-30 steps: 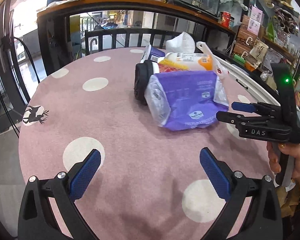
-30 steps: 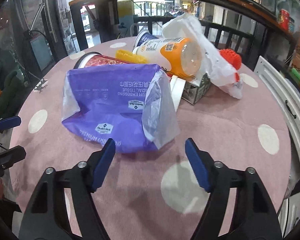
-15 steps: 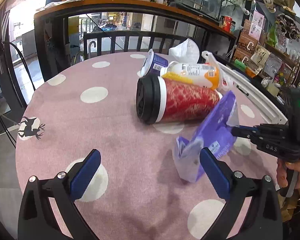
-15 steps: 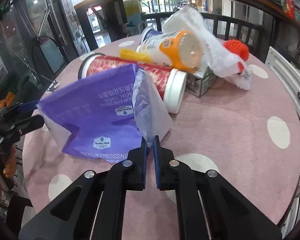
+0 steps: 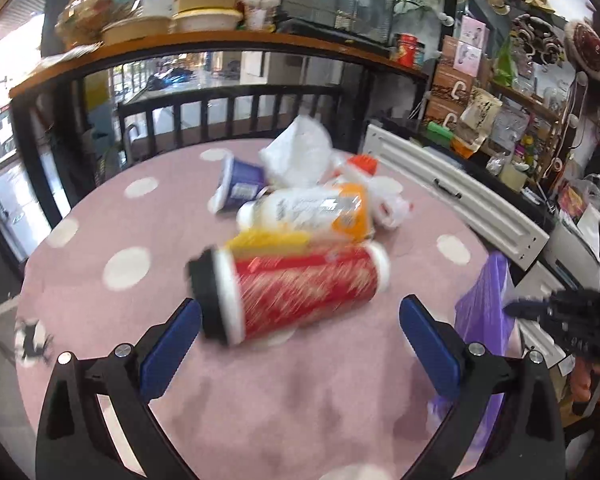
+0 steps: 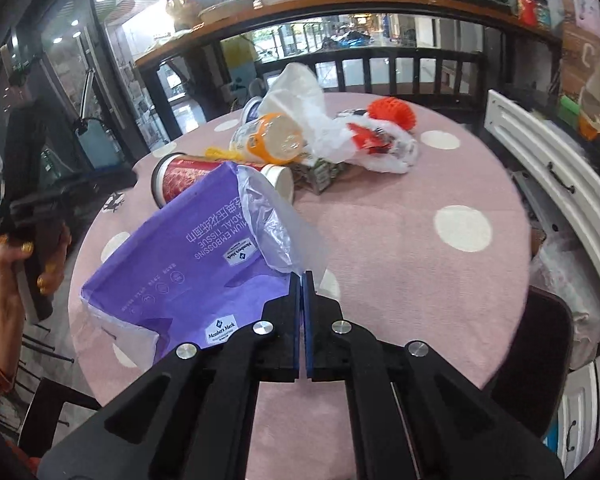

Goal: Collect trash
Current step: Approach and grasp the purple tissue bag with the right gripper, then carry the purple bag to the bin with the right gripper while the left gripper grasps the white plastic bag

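Observation:
My right gripper (image 6: 302,280) is shut on the clear plastic edge of a purple tissue wrapper (image 6: 204,264), which hangs limp above the pink dotted table (image 6: 420,264). In the left wrist view the same wrapper (image 5: 484,312) dangles at the right from the right gripper (image 5: 516,309). My left gripper (image 5: 300,340) is open, with a red can (image 5: 300,292) lying on its side just ahead of the fingers. Behind the can lie an orange-and-white bottle (image 5: 308,212), a blue cup (image 5: 240,188) and a white plastic bag (image 5: 300,152).
A red honeycomb ball (image 6: 396,108) and a small carton (image 6: 320,172) lie in the same pile. A black railing (image 5: 228,112) bounds the far side, a white slatted panel (image 5: 460,196) the right. A dark chair (image 6: 540,340) stands at the table's right edge.
My right gripper shut on the purple wrapper and lifted it off the pile toward the table's edge, uncovering the red can. My left gripper rose and moved up to the can.

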A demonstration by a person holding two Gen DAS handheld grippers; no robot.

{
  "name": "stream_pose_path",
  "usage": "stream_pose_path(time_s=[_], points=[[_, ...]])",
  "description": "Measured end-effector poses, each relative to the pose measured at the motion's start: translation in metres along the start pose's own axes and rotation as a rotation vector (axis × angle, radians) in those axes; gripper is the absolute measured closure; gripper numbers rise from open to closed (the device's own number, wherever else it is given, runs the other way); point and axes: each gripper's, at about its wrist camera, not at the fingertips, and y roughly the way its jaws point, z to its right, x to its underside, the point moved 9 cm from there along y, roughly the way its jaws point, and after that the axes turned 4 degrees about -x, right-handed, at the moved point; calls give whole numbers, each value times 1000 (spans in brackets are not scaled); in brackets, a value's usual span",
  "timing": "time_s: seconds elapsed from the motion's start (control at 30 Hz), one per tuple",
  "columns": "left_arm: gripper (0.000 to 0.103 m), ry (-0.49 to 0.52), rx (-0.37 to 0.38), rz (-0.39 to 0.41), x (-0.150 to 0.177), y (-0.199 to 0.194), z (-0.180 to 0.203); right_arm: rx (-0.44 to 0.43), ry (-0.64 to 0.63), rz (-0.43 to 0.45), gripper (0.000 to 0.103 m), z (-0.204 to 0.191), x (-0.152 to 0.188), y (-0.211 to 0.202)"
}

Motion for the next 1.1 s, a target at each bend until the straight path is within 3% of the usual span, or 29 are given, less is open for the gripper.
stream_pose_path(time_s=[0.1, 0.23, 0.3, 0.37, 0.63, 0.7, 0.83, 0.9, 0.93, 0.97, 1.1], points=[[5, 43, 49, 6, -32, 20, 32, 20, 19, 22, 101, 13, 2, -16], [5, 242, 56, -20, -53, 55, 91, 36, 56, 42, 101, 32, 12, -33], [5, 387, 27, -13, -57, 72, 124, 43, 67, 47, 101, 40, 17, -39], [5, 478, 0, -64, -55, 96, 146, 45, 85, 49, 101, 48, 23, -46], [9, 618, -188, -293, -52, 205, 161, 62, 153, 82, 101, 79, 43, -84], [16, 646, -243, -314, -51, 221, 155, 80, 165, 93, 101, 89, 47, -92], [38, 656, -272, -330, -53, 237, 149, 125, 202, 111, 101, 113, 58, -108], [63, 654, -276, -325, -54, 239, 149, 150, 244, 118, 101, 132, 65, -113], [81, 649, -270, -329, -54, 241, 149, 164, 263, 123, 101, 141, 68, -115], [89, 646, -270, -327, -53, 240, 150, 181, 280, 126, 101, 150, 70, -118], [100, 599, -268, -298, -62, 238, 152, 266, 322, 132, 101, 187, 80, -123]])
